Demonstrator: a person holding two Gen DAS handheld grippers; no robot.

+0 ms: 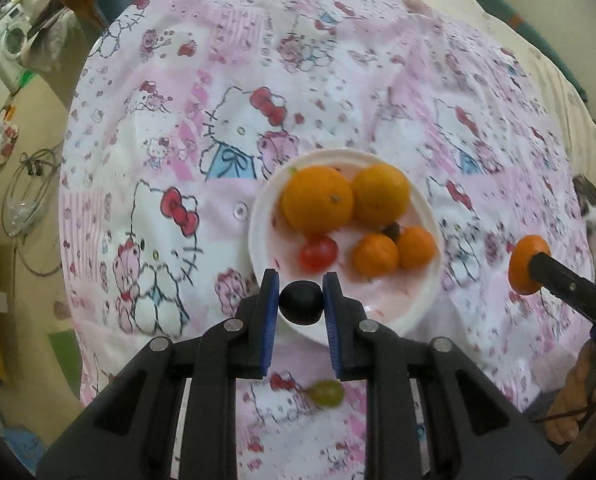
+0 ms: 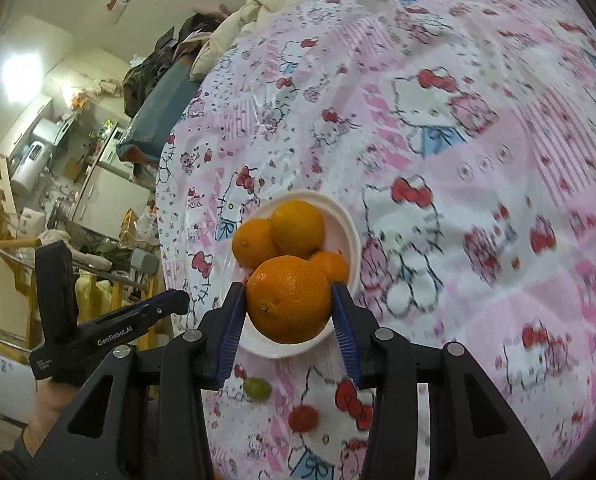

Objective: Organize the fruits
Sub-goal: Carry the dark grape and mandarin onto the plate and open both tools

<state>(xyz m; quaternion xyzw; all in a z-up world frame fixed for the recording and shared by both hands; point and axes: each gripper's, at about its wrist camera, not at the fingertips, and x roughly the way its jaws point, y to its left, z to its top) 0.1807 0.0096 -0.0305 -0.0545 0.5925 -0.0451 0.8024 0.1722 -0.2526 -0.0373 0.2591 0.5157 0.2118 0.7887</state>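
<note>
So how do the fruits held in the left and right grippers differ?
The left gripper pinches a small dark grape; the right gripper clamps a much larger orange mandarin. The grape needs a narrow jaw gap, the mandarin a wide one. Both are round and held above the white plate.

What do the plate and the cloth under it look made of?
Plate: white, smooth, matte, with a thick soft-looking rim; probably foam or plastic, can't tell which. Cloth: thin printed cotton-like fabric with cartoon cats and red bows; wrinkles and small snap buttons suggest a duvet cover.
</note>
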